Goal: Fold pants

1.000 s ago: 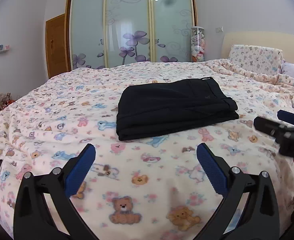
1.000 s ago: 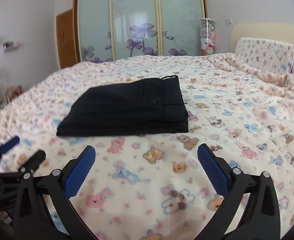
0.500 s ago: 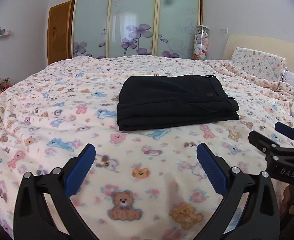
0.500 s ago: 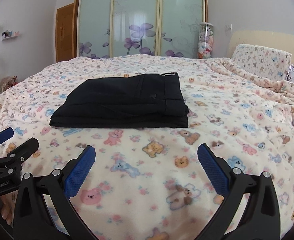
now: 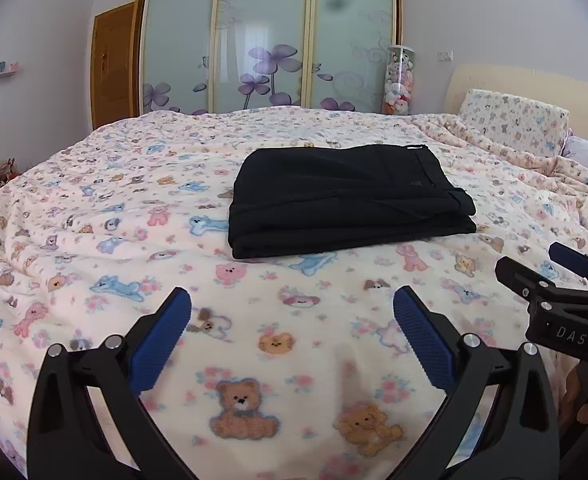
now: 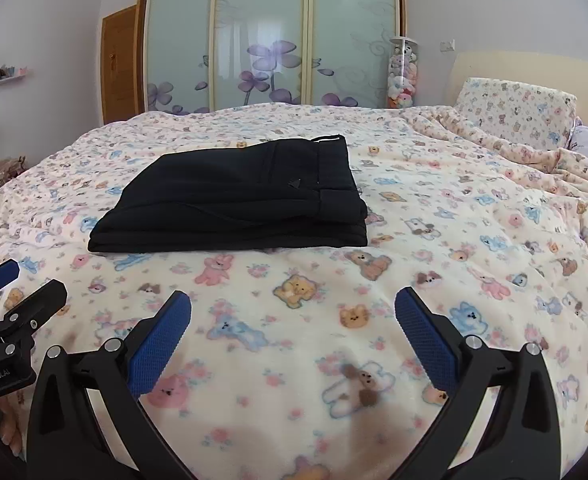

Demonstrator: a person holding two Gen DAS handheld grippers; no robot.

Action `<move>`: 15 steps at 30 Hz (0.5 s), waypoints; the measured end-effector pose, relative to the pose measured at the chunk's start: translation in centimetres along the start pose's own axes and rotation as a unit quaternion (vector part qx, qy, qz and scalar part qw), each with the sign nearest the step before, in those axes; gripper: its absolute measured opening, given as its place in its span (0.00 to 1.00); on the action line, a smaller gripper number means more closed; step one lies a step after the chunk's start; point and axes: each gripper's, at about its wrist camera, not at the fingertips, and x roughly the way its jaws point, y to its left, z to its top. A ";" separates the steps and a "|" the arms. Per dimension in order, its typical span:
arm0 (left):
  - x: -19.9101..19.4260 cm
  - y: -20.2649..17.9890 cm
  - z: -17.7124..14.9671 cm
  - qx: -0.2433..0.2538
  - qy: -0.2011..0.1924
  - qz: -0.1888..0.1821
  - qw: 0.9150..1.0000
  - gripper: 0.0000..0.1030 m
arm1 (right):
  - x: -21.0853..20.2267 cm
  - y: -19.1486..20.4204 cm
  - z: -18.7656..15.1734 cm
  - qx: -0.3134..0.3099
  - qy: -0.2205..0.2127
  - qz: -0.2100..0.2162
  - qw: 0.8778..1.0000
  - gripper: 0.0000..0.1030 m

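black pants (image 5: 350, 200), folded into a flat stacked rectangle, waistband end toward the pillow side, lying near the middle of a bed under a cream blanket (image 5: 277, 344) printed with teddy bears, rabbits and puppies. several layers visible along the near edge of the fold in the right wrist view (image 6: 233, 208), a small triangular mark near the waistband.

left gripper (image 5: 291, 312) low over the blanket on the near side of the pants, well apart from them, jaws spread wide and empty, blue ribbed pads (image 5: 161, 340) facing each other across bare blanket. right gripper (image 6: 293, 314) likewise short of the pants, jaws released, nothing between the blue pads (image 6: 426, 340). each tool seen at the edge of the other's camera: the right one at the right border of the left wrist view (image 5: 566, 280), the left one at the left border of the right wrist view (image 6: 13, 300). part of a hand (image 5: 586, 400) gripping under the right tool.

behind the bed, a wardrobe (image 5: 269, 40) with frosted sliding doors and purple flower decoration; a wooden door (image 5: 113, 64) to its left; a clear tall cylinder of plush toys (image 5: 400, 80) to its right. a matching printed pillow (image 5: 514, 124) against a pale headboard (image 5: 534, 84) on the right, blanket bunched in folds below it.
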 end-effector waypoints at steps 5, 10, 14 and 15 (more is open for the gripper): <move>0.2 -0.3 0.0 0.010 0.005 0.004 1.000 0.98 | 0.1 -0.2 -0.1 -0.001 0.003 -0.005 1.000 0.99; 0.3 -0.4 0.1 0.013 0.007 0.012 1.000 0.98 | 0.2 -0.3 -0.2 -0.001 0.005 -0.007 1.000 0.99; 0.4 -0.4 0.1 0.012 0.007 0.013 1.000 0.98 | 0.2 -0.3 -0.2 -0.002 0.003 -0.009 1.000 0.99; 0.4 -0.4 0.1 0.012 0.007 0.016 1.000 0.98 | 0.1 -0.3 -0.2 -0.002 0.003 -0.010 1.000 0.99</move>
